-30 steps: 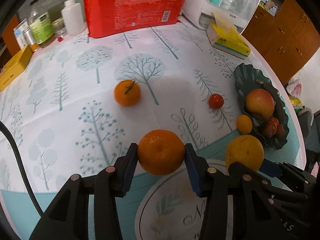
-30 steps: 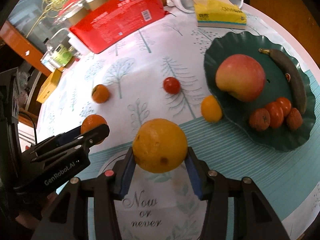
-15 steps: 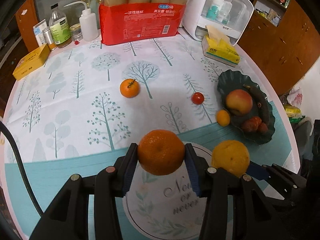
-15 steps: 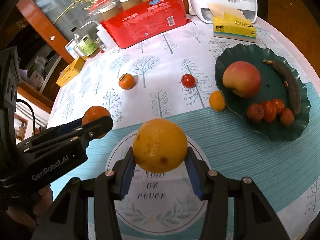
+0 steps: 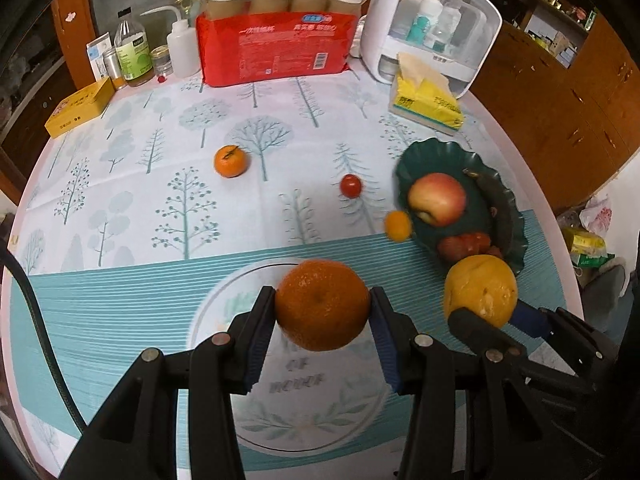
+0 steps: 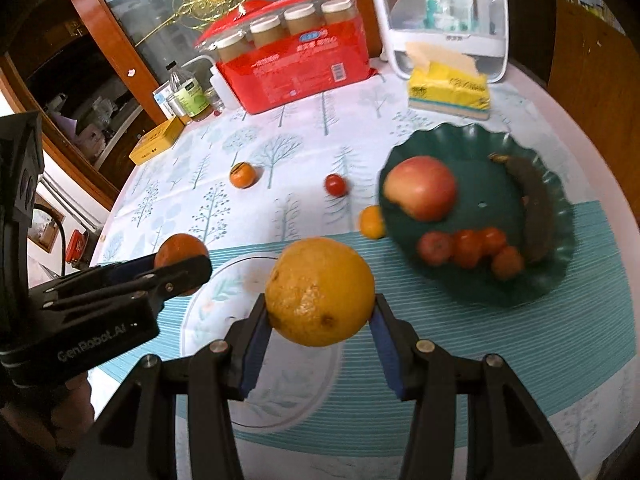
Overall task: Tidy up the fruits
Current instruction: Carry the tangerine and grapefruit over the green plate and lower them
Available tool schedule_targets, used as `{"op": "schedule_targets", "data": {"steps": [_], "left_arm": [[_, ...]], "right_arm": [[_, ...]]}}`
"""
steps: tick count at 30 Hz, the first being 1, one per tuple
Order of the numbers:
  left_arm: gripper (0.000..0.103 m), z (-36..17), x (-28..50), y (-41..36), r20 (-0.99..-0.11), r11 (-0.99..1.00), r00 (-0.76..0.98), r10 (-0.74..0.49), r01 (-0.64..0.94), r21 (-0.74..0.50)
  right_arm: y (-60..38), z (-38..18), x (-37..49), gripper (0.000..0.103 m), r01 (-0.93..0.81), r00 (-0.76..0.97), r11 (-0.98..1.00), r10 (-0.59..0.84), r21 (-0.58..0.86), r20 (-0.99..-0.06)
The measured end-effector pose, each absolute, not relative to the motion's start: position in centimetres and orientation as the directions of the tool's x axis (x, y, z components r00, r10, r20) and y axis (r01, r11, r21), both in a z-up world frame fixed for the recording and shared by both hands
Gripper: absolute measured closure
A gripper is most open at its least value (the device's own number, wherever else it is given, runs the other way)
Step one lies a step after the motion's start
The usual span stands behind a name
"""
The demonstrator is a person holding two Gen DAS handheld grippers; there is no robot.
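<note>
We've got the left gripper clamped on a round deep-orange mandarin and the right gripper clamped on a bigger yellow-orange citrus, both held in the air above the desk, w/ the dark green scalloped plate off to the right. Risks, as we judge it: round fruit can slip or roll out of the flat pads, esp. if we tilt; grippers sit close side by side, so they could knock each other. Plate's already crowded w/ a red-yellow apple, a dark banana and small red fruits; a dropped fruit could roll off its low rim. A small orange kumquat-like fruit sits just beside the plate's left edge and could be nudged. Open room: plate's near centre and the teal striped cloth in front; desk edge lies beyond the plate on the right
</note>
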State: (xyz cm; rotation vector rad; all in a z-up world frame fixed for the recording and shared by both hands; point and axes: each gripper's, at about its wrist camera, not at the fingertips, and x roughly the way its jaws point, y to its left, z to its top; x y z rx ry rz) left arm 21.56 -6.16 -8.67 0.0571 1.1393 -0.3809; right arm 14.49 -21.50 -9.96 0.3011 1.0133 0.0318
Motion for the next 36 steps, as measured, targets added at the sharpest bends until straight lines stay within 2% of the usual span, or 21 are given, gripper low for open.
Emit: {"op": "schedule_targets", "data": {"steps": [10, 22, 29, 36], "left_arm": [[0.058, -6.5, 19.2, -12.9, -0.868, 0.935, 0.408, -0.284, 0.318, -0.157], [0.058, -5.3, 19.9, -20.3, -0.84, 0.927, 0.44, -0.318, 0.33, -0.178], [0.058, -6.1, 21.6, -23.5, -0.839, 0.923, 0.432, -0.329, 0.333, -0.191], [0.058, -8.4, 23.1, -25.2, -0.835, 0.917, 0.42, -0.355, 0.331, -0.223]], "right_arm": [[-28.3, -8.4, 12.7, 0.054, 0.072, 0.578, 0.972, 0.142, 0.224, -0.803], [-35.3, -7.1, 12.7, 0.054, 0.022, 0.649, 0.989, 0.098, 0.147, -0.755], [-38.3, -7.0, 14.1, 0.054, -0.028, 0.691, 0.995, 0.085, 0.091, -0.718], [-39.8, -8.7, 15.6, 0.054, -0.085, 0.686, 0.991, 0.131, 0.1, -0.716]]}}
